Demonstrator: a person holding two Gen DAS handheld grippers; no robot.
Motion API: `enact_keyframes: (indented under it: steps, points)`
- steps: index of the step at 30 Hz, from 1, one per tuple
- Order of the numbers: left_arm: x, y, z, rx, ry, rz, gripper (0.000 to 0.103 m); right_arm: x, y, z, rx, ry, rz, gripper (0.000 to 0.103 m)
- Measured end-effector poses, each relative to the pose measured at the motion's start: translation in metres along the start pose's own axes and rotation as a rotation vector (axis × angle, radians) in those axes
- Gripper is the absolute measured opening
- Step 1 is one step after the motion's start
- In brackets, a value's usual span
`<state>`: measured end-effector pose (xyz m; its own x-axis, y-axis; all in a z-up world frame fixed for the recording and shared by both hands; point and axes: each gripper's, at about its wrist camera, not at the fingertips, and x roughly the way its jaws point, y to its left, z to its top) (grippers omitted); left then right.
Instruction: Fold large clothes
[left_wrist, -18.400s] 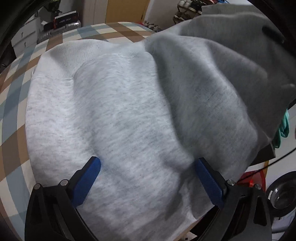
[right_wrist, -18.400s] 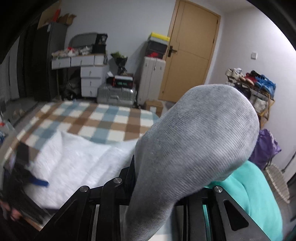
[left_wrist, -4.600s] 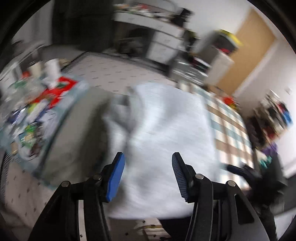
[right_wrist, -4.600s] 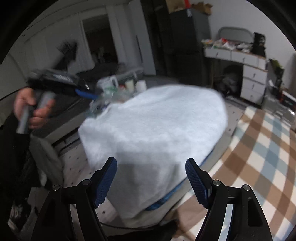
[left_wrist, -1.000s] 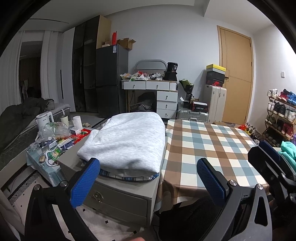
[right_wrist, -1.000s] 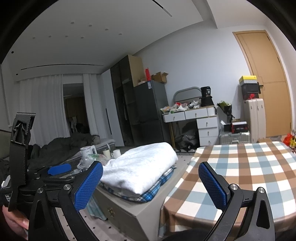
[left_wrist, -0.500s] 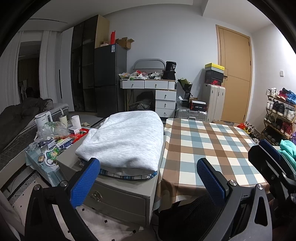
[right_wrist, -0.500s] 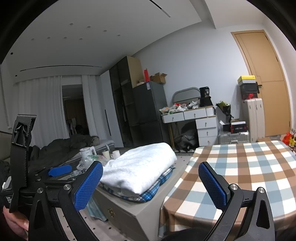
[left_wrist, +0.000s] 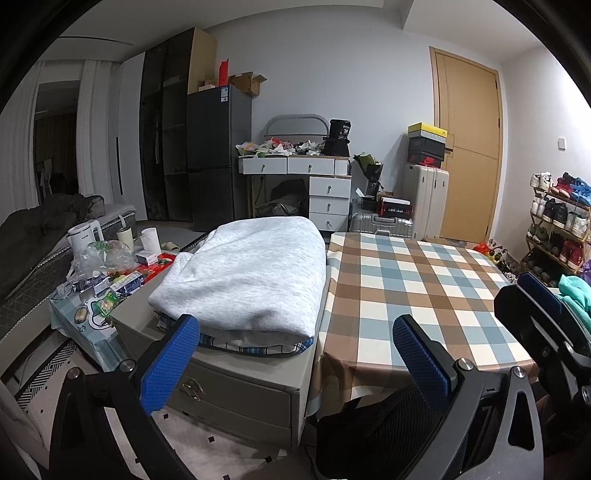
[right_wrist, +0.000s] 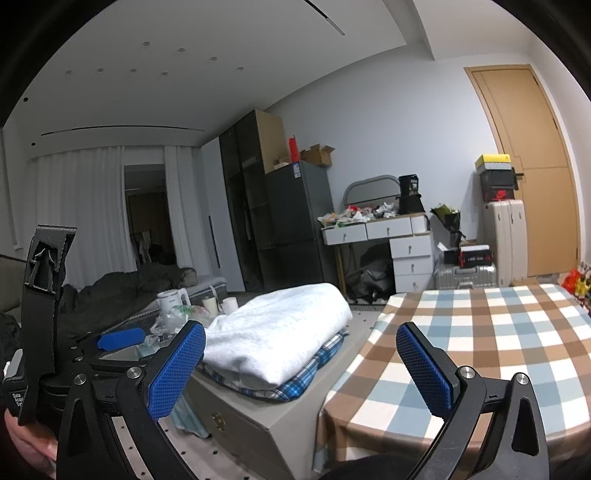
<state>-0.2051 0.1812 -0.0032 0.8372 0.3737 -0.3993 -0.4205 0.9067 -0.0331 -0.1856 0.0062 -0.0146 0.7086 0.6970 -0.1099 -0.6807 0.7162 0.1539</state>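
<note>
Room: cluttered bedroom seen over a checked tablecloth (left_wrist: 424, 280); a grey chest (left_wrist: 236, 373) stands just beside it on my left; a low side table (left_wrist: 99, 291) crowded with a kettle and packets sits beyond the chest.
Garment: the grey sweatshirt (left_wrist: 247, 280) lies folded on the chest, on top of a plaid garment (left_wrist: 258, 349) whose edge shows underneath; neither gripper touches it.
Left gripper (left_wrist: 295, 354): jaws spread wide, nothing between the blue pads; held in the air short of the chest.
Right gripper (right_wrist: 301, 369): likewise wide apart and empty, hanging above the near table edge; its side is visible at the right of the left view.
Stage: my judgement is that this piece is finished and stacked; the cloth is bare, so the next garment has to come from elsewhere, perhaps the teal fabric (left_wrist: 574, 295) at the far right.
Risk, stack: the sweatshirt bulges and overhangs the plaid piece; a nudge from my left gripper could slide it toward the side table.
Risk, reach: swinging right for the teal fabric with both grippers this near each other could knock them together.
Risk, cloth: dragging a heavy garment across could rumple the tablecloth or pull it off the edge.
</note>
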Motion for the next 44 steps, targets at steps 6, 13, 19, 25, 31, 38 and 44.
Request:
enact_keyframes:
  steps: [6,13,19,25,31,38,44]
  points:
    - [0.004,0.001,-0.001,0.0,0.006,0.003,0.102,0.002,0.001,-0.001,0.002,0.001,-0.005,0.103]
    - [0.006,0.001,-0.002,-0.001,0.005,0.001,0.102,0.004,0.002,-0.002,-0.003,0.002,-0.008,0.103]
    - [0.01,0.0,-0.003,0.006,0.01,-0.014,0.102,0.007,0.003,-0.004,-0.007,0.007,-0.023,0.103]
    - [0.015,0.003,-0.004,0.004,0.022,-0.024,0.102,0.01,0.002,-0.006,0.0,0.016,-0.03,0.103]
    - [0.02,0.0,-0.005,0.014,0.03,-0.032,0.102,0.012,0.006,-0.005,-0.007,0.027,-0.011,0.103]
    - [0.019,0.004,-0.003,0.013,0.021,-0.037,0.102,0.015,0.007,-0.005,-0.02,0.032,-0.016,0.103]
    - [0.019,0.0,-0.004,0.029,0.013,-0.036,0.102,0.017,0.01,-0.006,-0.039,0.04,0.002,0.103]
